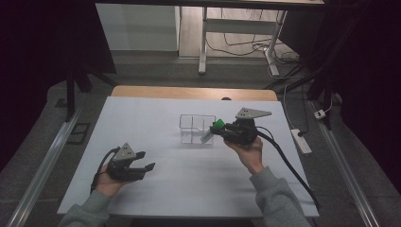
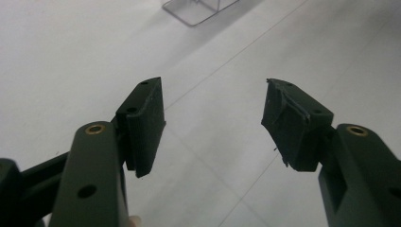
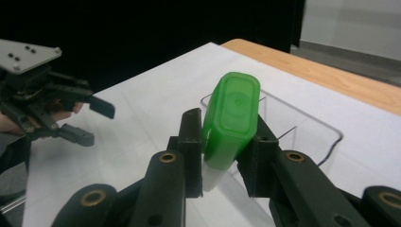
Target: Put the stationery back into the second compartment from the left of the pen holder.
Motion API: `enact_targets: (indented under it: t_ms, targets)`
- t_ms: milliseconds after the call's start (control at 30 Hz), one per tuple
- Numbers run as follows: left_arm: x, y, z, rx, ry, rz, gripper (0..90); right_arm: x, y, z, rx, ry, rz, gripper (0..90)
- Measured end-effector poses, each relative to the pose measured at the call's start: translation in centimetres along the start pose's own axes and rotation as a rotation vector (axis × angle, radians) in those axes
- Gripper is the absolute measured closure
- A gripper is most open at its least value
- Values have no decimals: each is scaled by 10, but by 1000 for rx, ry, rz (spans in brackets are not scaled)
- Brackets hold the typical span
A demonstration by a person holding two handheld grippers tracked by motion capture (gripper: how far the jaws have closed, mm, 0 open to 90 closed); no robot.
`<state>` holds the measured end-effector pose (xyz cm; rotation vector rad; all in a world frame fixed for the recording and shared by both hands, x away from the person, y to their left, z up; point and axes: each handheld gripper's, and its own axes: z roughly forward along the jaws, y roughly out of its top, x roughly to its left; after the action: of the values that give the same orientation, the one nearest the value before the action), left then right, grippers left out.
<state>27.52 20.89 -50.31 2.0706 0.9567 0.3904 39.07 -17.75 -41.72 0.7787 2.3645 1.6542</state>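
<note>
While the person's forearms are coming in from the near edge of the white counter (image 1: 189, 179), the left hand (image 1: 108, 185) is holding the left tongs (image 1: 144, 169) low over the bare surface at the near left, jaws standing wide apart with nothing between them. Farther in and to the right, the right hand (image 1: 248, 150) is holding the right tongs (image 3: 222, 146) clamped on a small green-capped container (image 3: 231, 120) with a whitish body, gripping it by the sides of the cap. That container is hanging just at the near right rim of a clear plastic bin (image 1: 191, 124) with a divider, which is sitting mid-counter. Beyond the white sheet, a wooden edge (image 1: 194, 92) is showing.
</note>
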Motion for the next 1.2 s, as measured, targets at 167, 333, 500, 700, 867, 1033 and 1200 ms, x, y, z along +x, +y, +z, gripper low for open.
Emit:
enact_targets:
  t_ms: [167,333,500,700,867,1033,1200]
  targets:
    - [4,-8,-4,7,19,-11,379,-6,8,1,-5,-9,4,721]
    - [5,-12,-6,14,26,-12,373,-14,17,5,-21,-19,13,723]
    - [6,-15,-7,18,29,-14,366,-19,27,12,-36,-27,18,725]
    - [4,-15,-8,18,27,-7,351,-27,37,28,-29,-54,19,726]
    - [5,-15,-7,21,25,-11,342,-32,39,43,-13,-57,29,727]
    - [3,-15,-5,26,24,-8,325,-34,37,55,8,-62,35,728]
    - [4,-16,-4,31,24,-11,313,-36,30,65,44,-61,37,711]
